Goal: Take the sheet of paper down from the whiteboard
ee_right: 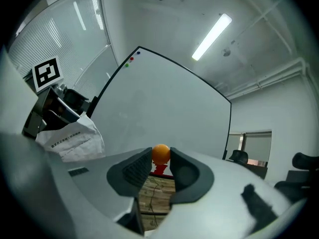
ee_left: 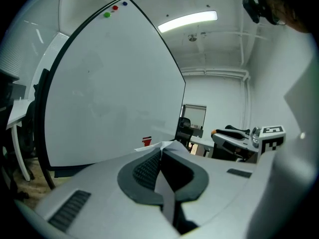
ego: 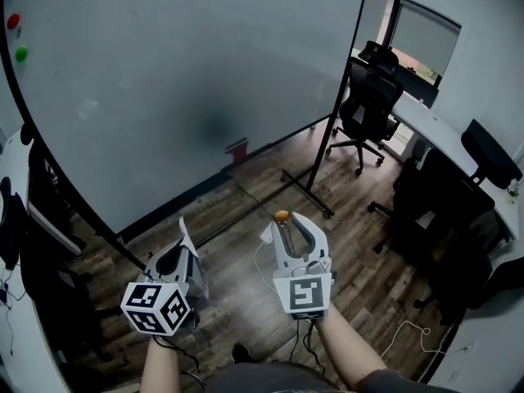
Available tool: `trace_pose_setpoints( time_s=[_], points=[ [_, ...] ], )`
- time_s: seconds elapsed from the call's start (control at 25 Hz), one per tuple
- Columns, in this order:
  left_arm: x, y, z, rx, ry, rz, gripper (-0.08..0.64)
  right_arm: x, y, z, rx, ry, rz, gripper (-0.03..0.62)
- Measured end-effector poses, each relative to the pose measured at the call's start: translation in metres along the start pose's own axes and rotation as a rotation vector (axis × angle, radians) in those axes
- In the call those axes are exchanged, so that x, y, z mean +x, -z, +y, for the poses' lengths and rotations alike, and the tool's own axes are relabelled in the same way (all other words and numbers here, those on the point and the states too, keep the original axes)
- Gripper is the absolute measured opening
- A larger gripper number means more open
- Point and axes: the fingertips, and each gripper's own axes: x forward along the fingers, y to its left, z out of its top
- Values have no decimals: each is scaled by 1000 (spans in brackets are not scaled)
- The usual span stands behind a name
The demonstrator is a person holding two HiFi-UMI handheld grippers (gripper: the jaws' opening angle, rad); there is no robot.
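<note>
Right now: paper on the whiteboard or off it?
Off. The left gripper is shut on the crumpled paper, away from the whiteboard, which carries no sheet.

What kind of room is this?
Most likely an office or meeting room. There is a big whiteboard on a floor stand, black swivel office chairs, and a long white desk along the wall.
</note>
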Motion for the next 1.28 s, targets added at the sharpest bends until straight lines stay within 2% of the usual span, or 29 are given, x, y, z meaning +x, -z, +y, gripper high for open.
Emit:
trace_pose_setpoints(
  time_s=[0.36, 0.6, 0.92, 1.28],
  points=[
    [-34, 2, -78, 32, -44, -17, 12, -69, -15, -21, 33, -64, -67, 118],
    [-54, 3, -113, 66, -98, -31, 12, -107, -18, -28, 43, -123, -119, 118],
    [-73, 19, -140, 40, -124, -18, 12, -135, -8, -25, 56, -170, -97, 118],
    [-90, 19, -158, 25, -132, -50, 12, -156, -9, -25, 71, -193, -119, 118]
  ],
)
